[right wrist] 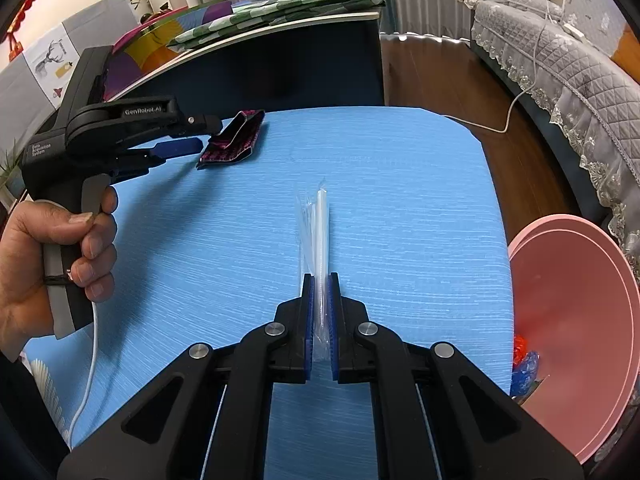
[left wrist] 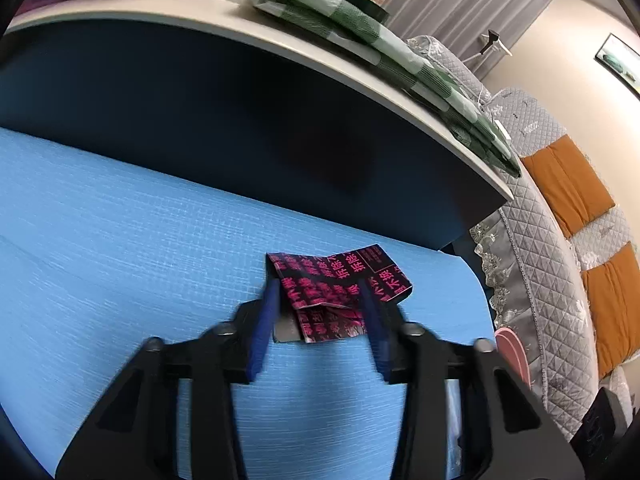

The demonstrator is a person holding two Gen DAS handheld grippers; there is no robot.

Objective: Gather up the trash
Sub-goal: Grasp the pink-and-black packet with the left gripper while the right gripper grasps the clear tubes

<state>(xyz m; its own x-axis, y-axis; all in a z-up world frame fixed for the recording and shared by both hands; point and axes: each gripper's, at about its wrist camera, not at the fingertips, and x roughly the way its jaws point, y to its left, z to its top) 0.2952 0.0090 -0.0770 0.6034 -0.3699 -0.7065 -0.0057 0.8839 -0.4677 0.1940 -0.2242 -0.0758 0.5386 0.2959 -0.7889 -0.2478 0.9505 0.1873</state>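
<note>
We've got the right gripper clamped on the clear straw wrapper while the left gripper sits unclenched around the black-and-pink wrapper, so next we probably squeeze, lift, and swing both over to the pink bin off to the right.

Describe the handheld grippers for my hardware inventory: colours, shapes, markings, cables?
Both are black plastic with blue finger pads and silver pivot bolts. The left gripper has a pistol-style body with a grey handle, white "GenRobot.AI" and "Data Acquisition System" lettering and a white cable. The right gripper shows forked black linkage arms.
</note>
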